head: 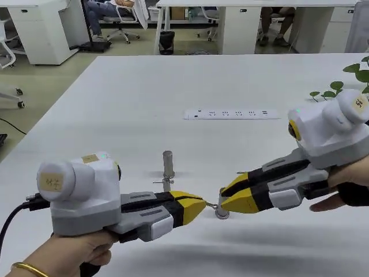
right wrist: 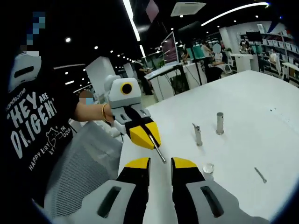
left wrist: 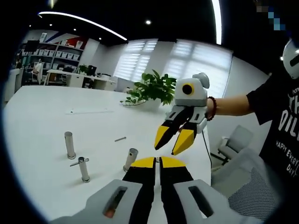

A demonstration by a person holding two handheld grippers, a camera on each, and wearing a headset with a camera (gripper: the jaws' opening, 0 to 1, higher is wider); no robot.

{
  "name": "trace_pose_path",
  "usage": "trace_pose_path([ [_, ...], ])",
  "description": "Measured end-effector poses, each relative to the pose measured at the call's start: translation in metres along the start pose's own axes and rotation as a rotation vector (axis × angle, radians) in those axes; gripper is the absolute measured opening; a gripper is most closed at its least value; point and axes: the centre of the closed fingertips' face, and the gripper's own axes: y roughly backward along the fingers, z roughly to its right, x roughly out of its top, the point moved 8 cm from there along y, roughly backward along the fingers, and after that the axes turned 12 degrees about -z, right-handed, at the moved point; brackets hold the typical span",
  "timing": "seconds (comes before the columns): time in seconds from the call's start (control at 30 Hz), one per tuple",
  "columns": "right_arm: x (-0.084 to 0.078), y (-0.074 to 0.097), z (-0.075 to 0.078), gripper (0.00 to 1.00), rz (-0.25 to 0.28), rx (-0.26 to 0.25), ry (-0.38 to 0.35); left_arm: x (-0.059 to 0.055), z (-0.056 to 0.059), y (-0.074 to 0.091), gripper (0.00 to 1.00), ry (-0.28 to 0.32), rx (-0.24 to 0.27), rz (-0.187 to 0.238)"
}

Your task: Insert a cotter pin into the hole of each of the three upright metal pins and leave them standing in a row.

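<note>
Three metal pins stand on the white table. The far pin (head: 168, 164) (left wrist: 70, 144) (right wrist: 219, 123) is bare. The middle pin (head: 166, 184) (left wrist: 84, 169) (right wrist: 198, 135) has a cotter pin through its top. The near pin (head: 222, 214) (left wrist: 131, 158) (right wrist: 208, 168) stands just under my right gripper's tips. My left gripper (head: 202, 206) (left wrist: 157, 161) (right wrist: 148, 140) is shut on a thin cotter pin (right wrist: 157, 151) that sticks out toward my right gripper (head: 223, 199) (left wrist: 172, 142) (right wrist: 161, 163), which is open with nothing between its jaws. The two tips almost meet.
A loose cotter pin (left wrist: 120, 139) (right wrist: 260, 175) lies on the table beyond the pins. A white power strip (head: 239, 113) lies farther back, and a green plant (head: 346, 81) (left wrist: 152, 88) stands at the table's right edge. Desks and chairs stand past the table.
</note>
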Motion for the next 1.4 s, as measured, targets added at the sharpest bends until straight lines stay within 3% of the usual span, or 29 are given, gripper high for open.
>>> trace_pose_path([
  [0.47,-0.003,-0.005,-0.004,0.13,0.037,0.080,-0.034,0.007,0.009,0.001,0.00,-0.003,-0.084,0.046],
  [0.87,0.000,-0.008,-0.011,0.02,0.040,0.114,-0.016,0.007,0.016,0.000,0.00,0.024,-0.123,0.069],
  [1.2,0.000,-0.009,-0.012,0.00,-0.002,0.089,0.051,0.005,0.016,-0.001,0.00,0.033,-0.118,0.066],
  [1.4,0.002,-0.011,-0.014,0.00,-0.035,0.048,0.130,0.005,0.009,-0.002,0.03,0.015,-0.057,0.063],
])
